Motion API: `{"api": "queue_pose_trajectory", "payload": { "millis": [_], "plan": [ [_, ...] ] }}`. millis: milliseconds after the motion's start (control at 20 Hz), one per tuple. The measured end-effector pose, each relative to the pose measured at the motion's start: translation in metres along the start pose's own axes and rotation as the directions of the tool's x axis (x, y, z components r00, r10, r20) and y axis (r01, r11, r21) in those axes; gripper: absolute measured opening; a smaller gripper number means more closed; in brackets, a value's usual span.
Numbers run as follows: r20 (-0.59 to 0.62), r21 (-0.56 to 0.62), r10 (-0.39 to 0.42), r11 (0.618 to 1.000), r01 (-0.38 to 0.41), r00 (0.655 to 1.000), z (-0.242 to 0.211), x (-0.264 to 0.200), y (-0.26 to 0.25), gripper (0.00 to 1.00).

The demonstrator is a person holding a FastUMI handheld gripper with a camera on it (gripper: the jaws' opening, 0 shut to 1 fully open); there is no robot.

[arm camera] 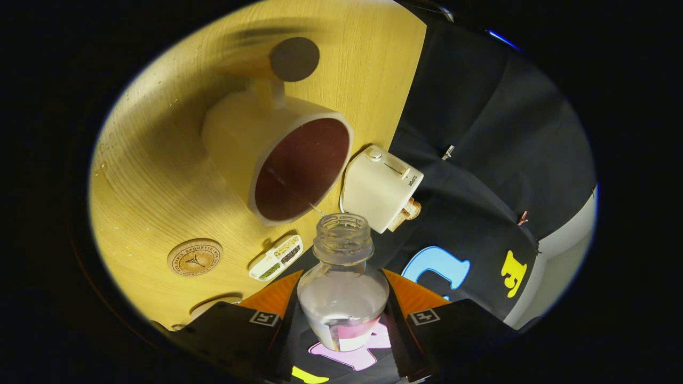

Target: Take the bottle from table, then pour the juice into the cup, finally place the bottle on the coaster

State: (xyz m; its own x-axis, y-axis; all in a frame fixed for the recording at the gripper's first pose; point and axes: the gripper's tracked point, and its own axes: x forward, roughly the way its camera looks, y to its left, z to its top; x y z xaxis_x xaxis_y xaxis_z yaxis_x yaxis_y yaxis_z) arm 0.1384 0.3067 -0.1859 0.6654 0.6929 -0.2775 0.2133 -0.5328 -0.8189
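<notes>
My gripper is shut on a clear plastic bottle with no cap, both fingers pressing its sides. The bottle is tilted, its open mouth pointing toward the rim of a cream cup just beyond. The cup's inside looks dark reddish-brown. Some clear liquid shows in the bottle's lower part near the fingers. A round wooden coaster with a printed emblem lies on the yellow wooden table, to the left of the fingers. A dark round disc lies past the cup.
A small white toaster with toast in it stands beside the cup at the table's edge. A small white tray of coloured bits lies between the coaster and the bottle. Black cloth wall hangs past the table edge. A pale rim peeks by the left finger.
</notes>
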Motion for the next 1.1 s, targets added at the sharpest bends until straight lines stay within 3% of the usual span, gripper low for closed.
{"api": "queue_pose_trajectory", "payload": {
  "millis": [350,750,950,1100],
  "plan": [
    [-0.014,0.016,0.019,1.000,-0.019,1.000,0.003,-0.002,0.003,0.73],
    [-0.058,0.194,0.033,0.981,-0.021,0.998,0.004,-0.019,-0.005,0.73],
    [-0.096,0.370,0.030,0.929,0.008,0.995,-0.003,-0.035,-0.024,0.73],
    [-0.138,0.533,0.060,0.846,0.023,0.989,-0.016,-0.049,-0.033,0.73]
  ]
}}
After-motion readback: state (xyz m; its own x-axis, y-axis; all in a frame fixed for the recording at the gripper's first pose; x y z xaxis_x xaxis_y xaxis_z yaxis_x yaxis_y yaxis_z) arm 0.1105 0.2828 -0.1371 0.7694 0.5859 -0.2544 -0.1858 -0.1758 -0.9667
